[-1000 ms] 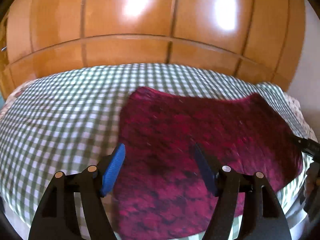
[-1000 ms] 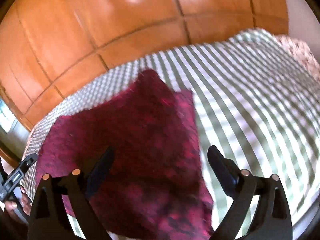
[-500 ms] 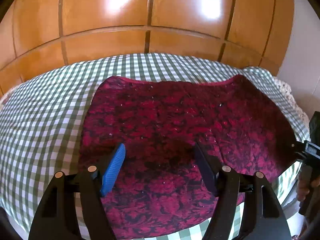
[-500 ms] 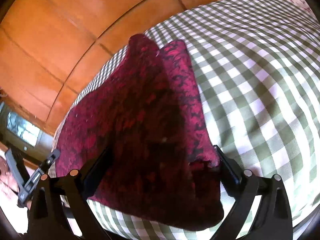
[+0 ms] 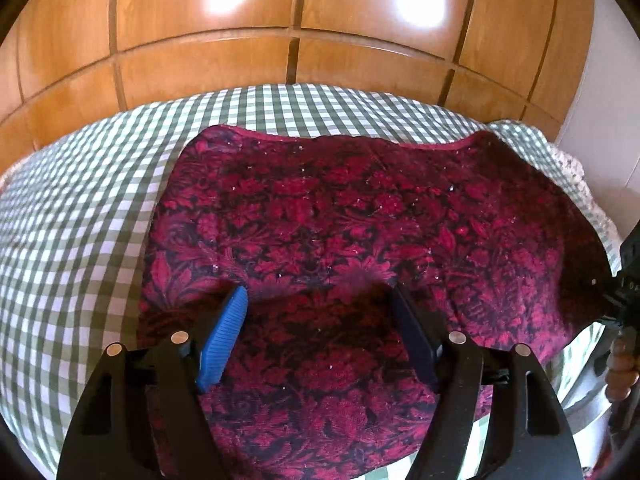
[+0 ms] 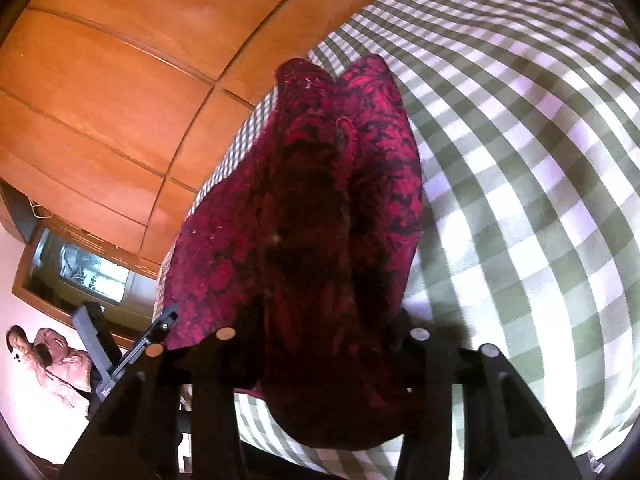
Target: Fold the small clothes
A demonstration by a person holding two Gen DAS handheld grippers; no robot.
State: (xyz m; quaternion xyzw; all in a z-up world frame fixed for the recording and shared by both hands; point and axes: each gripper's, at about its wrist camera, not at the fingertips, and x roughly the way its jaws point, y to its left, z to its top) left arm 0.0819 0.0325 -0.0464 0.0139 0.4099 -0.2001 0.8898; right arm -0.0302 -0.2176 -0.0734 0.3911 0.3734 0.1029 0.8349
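A dark red flowered garment (image 5: 360,240) lies spread on the green-and-white checked bedcover (image 5: 80,220). My left gripper (image 5: 318,300) hovers open just over its near part, with the blue pad (image 5: 224,340) on the left and flat cloth below the gap. In the right wrist view the garment's right edge (image 6: 320,220) is bunched into a raised fold between the fingers of my right gripper (image 6: 320,336). Its jaws are closing and press on that fold. The fingertips are hidden by the cloth. The right gripper (image 5: 628,280) also shows at the garment's right corner in the left wrist view.
Glossy wooden wardrobe panels (image 5: 280,40) rise behind the bed. A lace-trimmed edge (image 5: 580,184) sits at the bed's right end. Bare checked cover (image 6: 520,160) stretches to the right of the garment. A low wooden unit with a glass front (image 6: 80,272) stands at the left.
The right jaws have drawn in from wide apart onto the bunched garment edge while the gripper dropped and rolled. The left gripper stayed open and came lower and closer over the garment.
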